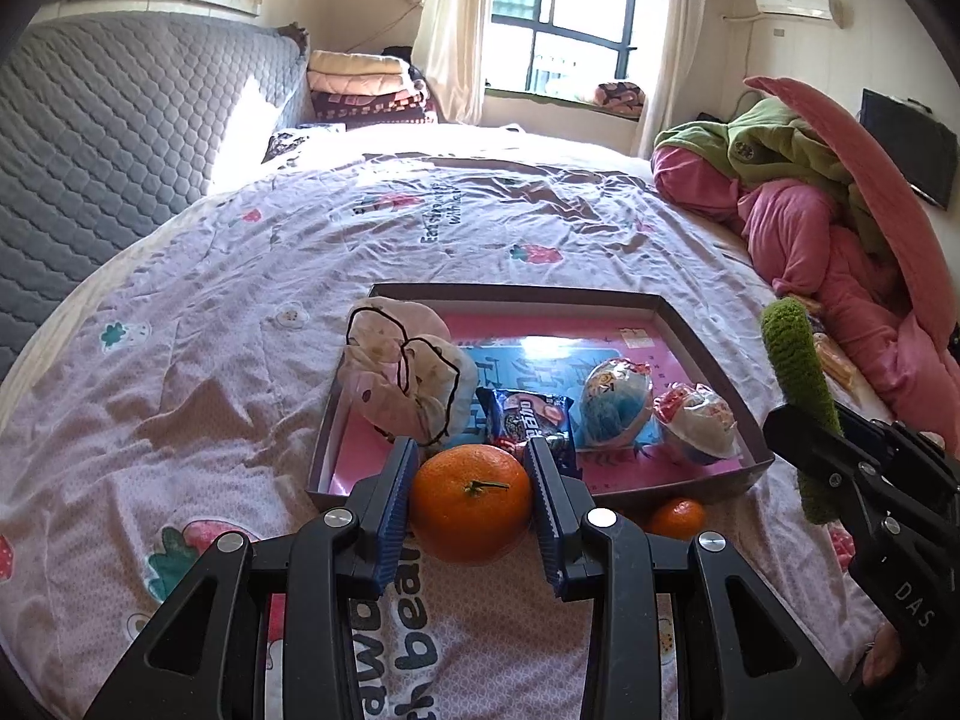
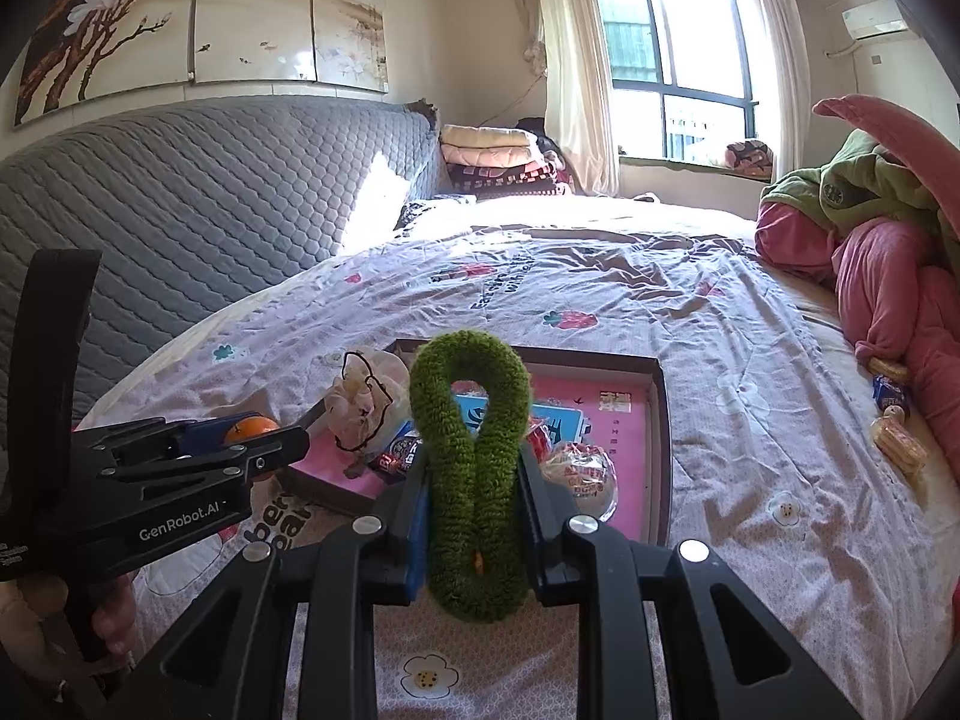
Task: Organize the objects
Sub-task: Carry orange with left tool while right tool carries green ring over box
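My left gripper (image 1: 472,483) is shut on a large orange (image 1: 471,504) and holds it just in front of the near edge of a brown box (image 1: 711,336) with a pink bottom. My right gripper (image 2: 474,492) is shut on a green fuzzy ring (image 2: 471,468), squeezed flat between its jaws, above the near side of the box (image 2: 657,420). The ring also shows at the right in the left wrist view (image 1: 801,396). In the box lie a white-and-pink cloth bundle (image 1: 402,378), a dark snack packet (image 1: 531,420) and two wrapped round snacks (image 1: 618,408) (image 1: 696,423). A small orange (image 1: 677,519) lies on the bedsheet in front of the box.
The box sits on a bed with a pink printed sheet (image 1: 210,372). A grey quilted headboard (image 1: 120,138) stands at the left. Pink and green bedding (image 1: 810,222) is piled at the right, with a few wrapped snacks (image 2: 897,441) beside it. Folded blankets (image 1: 366,87) lie at the far end.
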### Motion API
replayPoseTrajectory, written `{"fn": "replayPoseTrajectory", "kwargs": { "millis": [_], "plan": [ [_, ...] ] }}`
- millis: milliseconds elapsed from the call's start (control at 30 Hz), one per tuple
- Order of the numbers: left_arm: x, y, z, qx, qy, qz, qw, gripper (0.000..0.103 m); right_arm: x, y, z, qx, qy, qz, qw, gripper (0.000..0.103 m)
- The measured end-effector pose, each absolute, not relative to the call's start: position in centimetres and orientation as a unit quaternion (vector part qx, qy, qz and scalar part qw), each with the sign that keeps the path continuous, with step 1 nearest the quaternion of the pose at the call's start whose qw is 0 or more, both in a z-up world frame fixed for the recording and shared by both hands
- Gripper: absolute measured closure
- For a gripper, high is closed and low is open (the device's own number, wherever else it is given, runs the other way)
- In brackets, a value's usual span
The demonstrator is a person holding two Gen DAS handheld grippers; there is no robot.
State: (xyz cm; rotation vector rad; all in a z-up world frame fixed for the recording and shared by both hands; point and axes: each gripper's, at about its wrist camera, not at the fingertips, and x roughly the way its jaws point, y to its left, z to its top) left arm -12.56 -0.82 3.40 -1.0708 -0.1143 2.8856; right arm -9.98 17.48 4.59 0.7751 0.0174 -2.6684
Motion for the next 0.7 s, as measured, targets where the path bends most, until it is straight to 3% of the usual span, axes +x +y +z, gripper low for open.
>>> {"fn": "replayPoseTrajectory", "kwargs": {
  "millis": [700],
  "plan": [
    [-16.3,-2.6,1.7,-0.355,-0.043,0.934,0.019,0.065,-13.7,16.3,3.1,0.288,0.018,-0.944,0.162,0.077]
  ]
}}
